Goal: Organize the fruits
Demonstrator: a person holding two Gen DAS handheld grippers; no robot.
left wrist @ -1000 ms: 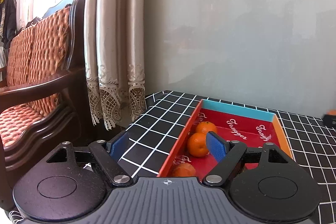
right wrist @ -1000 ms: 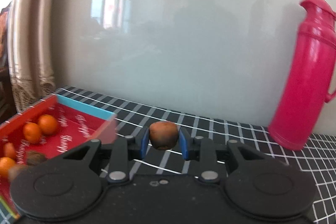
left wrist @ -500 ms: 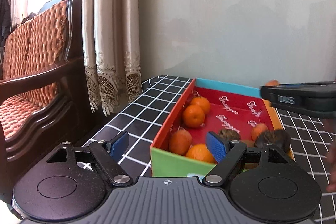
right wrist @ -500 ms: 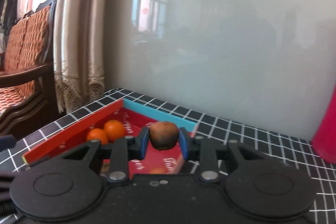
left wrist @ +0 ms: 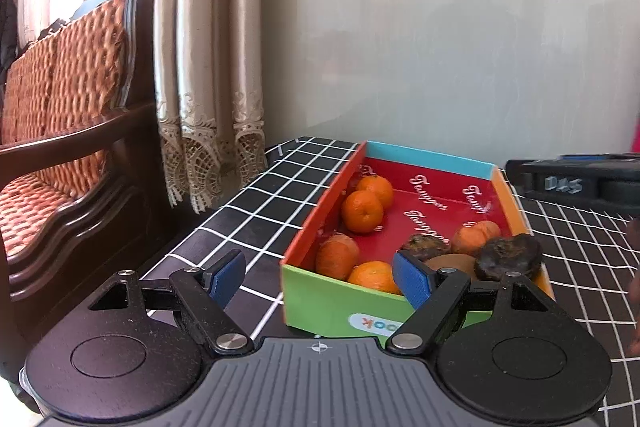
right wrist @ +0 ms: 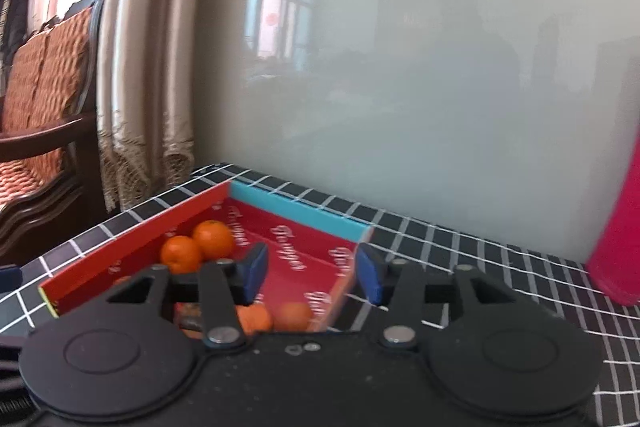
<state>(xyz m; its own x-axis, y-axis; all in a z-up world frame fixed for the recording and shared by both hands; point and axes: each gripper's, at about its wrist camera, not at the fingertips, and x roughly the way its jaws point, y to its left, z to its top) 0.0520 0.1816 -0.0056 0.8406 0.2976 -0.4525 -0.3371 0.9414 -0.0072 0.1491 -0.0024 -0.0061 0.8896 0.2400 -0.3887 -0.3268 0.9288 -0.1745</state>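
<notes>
A colourful cardboard box [left wrist: 332,307] with a red floor sits on the black checked table; it also shows in the right wrist view [right wrist: 132,247]. It holds several oranges [left wrist: 362,211] and dark brown fruits [left wrist: 508,259]. My left gripper [left wrist: 318,279] is open and empty, just in front of the box's green near wall. My right gripper [right wrist: 312,271] is open and empty above the box's right side; two oranges [right wrist: 196,245] lie at the box's far left. Its body shows in the left wrist view [left wrist: 576,183].
A pink thermos [right wrist: 620,227] stands at the right on the table [left wrist: 248,211]. A wooden chair with an orange cushion [left wrist: 60,131] and lace curtains [left wrist: 208,67] are to the left. A pale wall runs behind the table.
My right gripper opened and the brown fruit it held is gone from its fingers. The left gripper drew back a little from the box.
</notes>
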